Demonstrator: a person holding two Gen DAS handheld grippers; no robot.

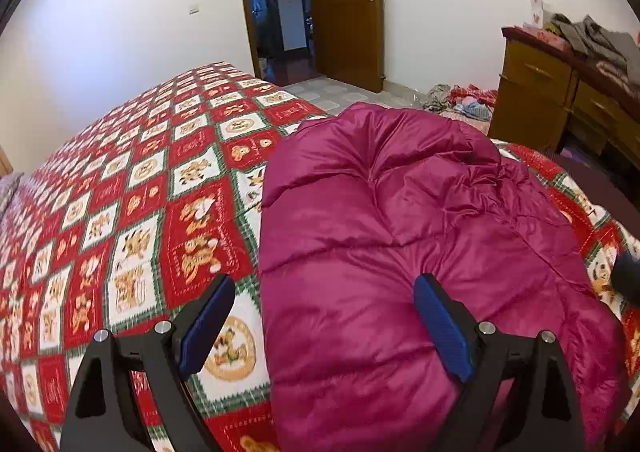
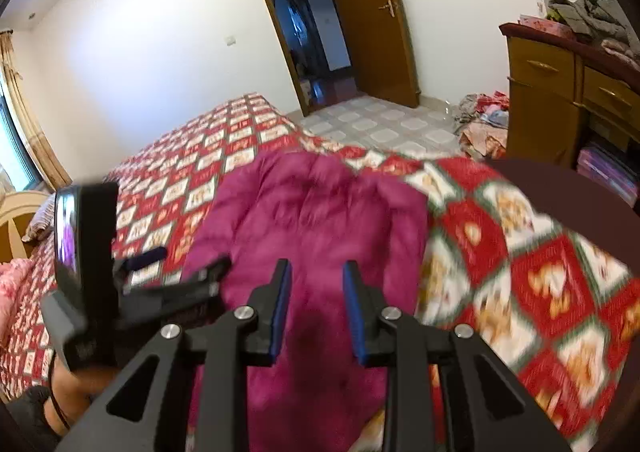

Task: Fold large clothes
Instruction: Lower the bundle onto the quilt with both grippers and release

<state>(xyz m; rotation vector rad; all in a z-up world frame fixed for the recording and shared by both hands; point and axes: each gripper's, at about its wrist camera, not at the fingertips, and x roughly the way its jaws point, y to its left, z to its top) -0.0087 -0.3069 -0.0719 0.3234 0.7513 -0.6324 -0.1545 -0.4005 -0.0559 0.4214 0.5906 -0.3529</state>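
The left gripper (image 1: 324, 316) has its blue pads (image 1: 440, 326) spread wide, released, with nothing between them; one pad shows against the bedspread, the other against the magenta down jacket (image 1: 400, 232), so the gap spans the garment's near left edge. That placement suits a bite on the edge, judged as the probable reason for the wide spread. The right gripper (image 2: 317, 306) carries its pads (image 2: 282, 308) closer together, yet a clear gap stands between them and no cloth is pinched; it too is released and hangs above the jacket's near middle. In the right wrist view the left gripper appears at the left of the jacket, a hand partly visible beneath it.

The jacket lies on the bed, on the patchwork bedspread (image 1: 140, 212), lengthwise away from the cameras. In the left wrist view its body already appears doubled into a narrow, puffed oblong, with a ridge of gathered fabric running towards the far end; whether a sleeve lies tucked beneath cannot be told. The padded filling keeps the folds rounded rather than flat, which probably explains why both tools stay close above it: such a garment tends to spring open unless pressed or re-gripped.

Beyond the bed are a tiled floor (image 2: 380, 124), an open wooden door (image 1: 344, 4), a heap of clothes (image 2: 484, 120) on the floor, and a wooden dresser (image 1: 560, 100) with garments piled on top, well apart from the work.
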